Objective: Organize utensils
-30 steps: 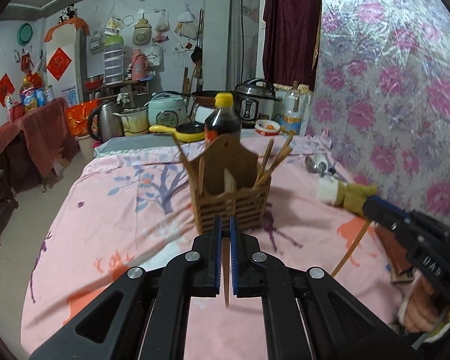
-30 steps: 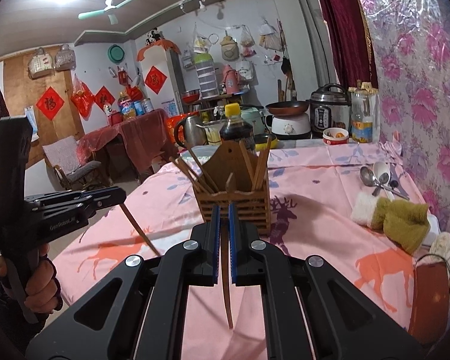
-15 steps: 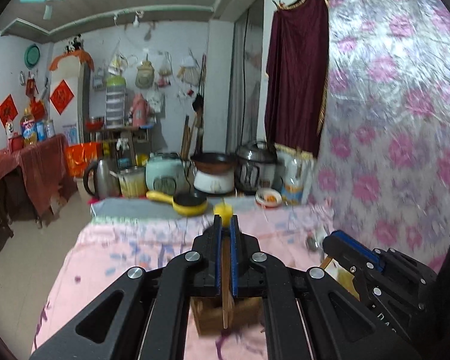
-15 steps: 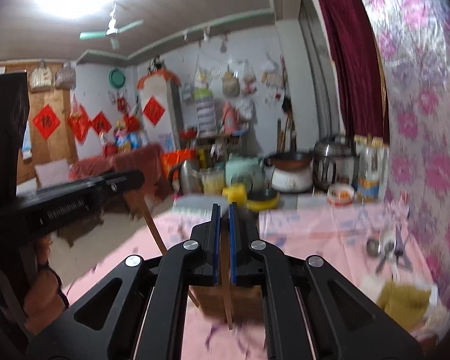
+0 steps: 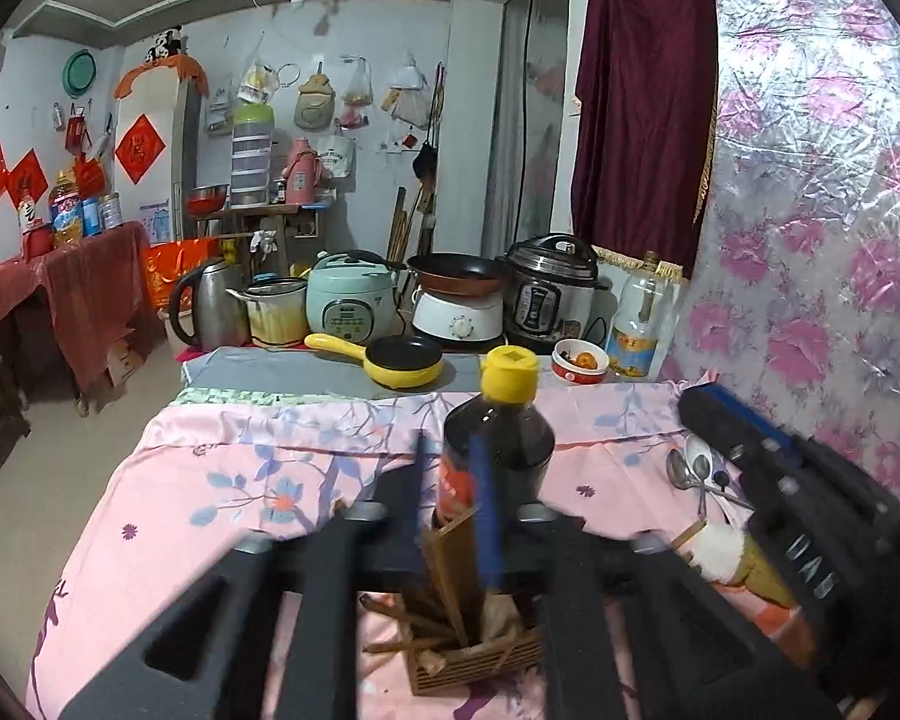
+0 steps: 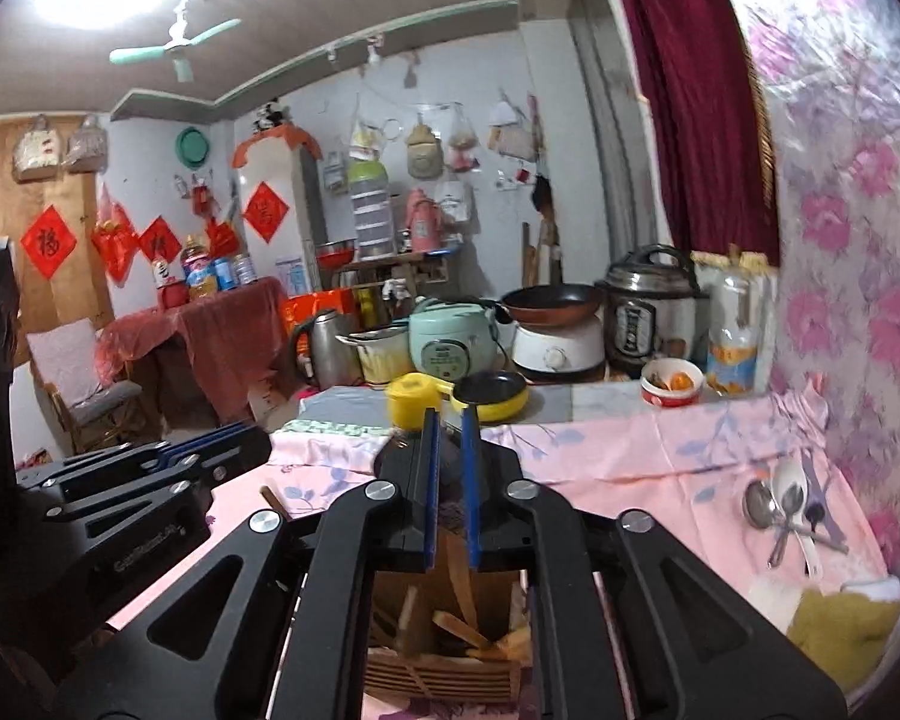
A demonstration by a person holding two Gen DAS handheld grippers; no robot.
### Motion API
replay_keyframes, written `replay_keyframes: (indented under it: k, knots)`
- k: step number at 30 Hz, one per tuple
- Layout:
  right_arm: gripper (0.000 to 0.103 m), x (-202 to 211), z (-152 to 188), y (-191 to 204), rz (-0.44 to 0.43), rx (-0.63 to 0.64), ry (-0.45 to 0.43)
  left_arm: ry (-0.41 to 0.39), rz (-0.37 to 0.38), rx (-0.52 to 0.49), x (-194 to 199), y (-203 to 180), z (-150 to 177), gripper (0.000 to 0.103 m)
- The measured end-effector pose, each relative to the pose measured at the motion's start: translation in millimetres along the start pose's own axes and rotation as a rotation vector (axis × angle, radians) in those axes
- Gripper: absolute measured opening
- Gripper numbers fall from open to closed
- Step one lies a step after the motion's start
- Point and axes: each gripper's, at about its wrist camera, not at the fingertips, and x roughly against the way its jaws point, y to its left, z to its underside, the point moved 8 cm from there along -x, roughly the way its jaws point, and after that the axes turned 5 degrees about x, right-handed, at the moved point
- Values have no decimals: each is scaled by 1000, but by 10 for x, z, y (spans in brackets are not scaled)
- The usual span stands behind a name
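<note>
1. Since a second ago both grippers have travelled from short of the wooden holder (image 6: 444, 654) to directly above it; then each pinched one chopstick, now the jaws of both are parting.
2. The left gripper (image 5: 450, 516) is opening, and a chopstick (image 5: 450, 576) stands between its blurred fingers with its lower end down in the holder; whether the pads touch it I cannot tell.
3. The right gripper (image 6: 450, 492) is opening too, its jaws a narrow gap apart, and nothing clearly shows pinched between them.
4. Done, as I judge it: these two chopsticks are delivered, and the holder carries a bundle of sticks in front of the dark bottle (image 5: 498, 450).
5. Left: several metal spoons (image 6: 780, 510) lie loose near the right edge of the pink-clothed table (image 6: 630, 462), beside a cloth (image 6: 840, 624); they likely need sorting next.
</note>
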Motion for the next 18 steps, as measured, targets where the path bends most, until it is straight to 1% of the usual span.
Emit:
replay_keyframes:
  k: [1, 2, 3, 5, 6, 7, 8, 11, 13, 18]
  knots:
    - [15, 59, -27, -11, 2, 1, -9, -12, -4, 6, 45, 22, -10, 52]
    - [16, 156, -67, -10, 6, 7, -24, -34, -10, 15, 135, 47, -39, 58]
    - [18, 232, -101, -10, 13, 13, -38, -42, -14, 17, 189, 66, -54, 60]
    - [22, 397, -159, 2, 23, 25, -65, -66, -41, 23, 353, 112, -100, 69]
    - [28, 458, -185, 3, 30, 25, -75, -84, -59, 29, 443, 142, -118, 71]
    - [32, 550, -211, -7, 38, 22, -91, -97, -71, 32, 516, 159, -129, 76]
    - [34, 640, -230, -16, 43, 16, -103, -117, -89, 33, 637, 187, -133, 81]
    - [44, 1003, -252, -56, 52, -14, -130, -147, -123, 30, 946, 208, -119, 87]
    - [52, 1242, -224, -83, 56, -34, -147, -165, -136, 25, 1158, 187, -79, 91]
    - [61, 1821, -105, -105, 83, -56, -184, -214, -171, 12, 1765, 100, 181, 97]
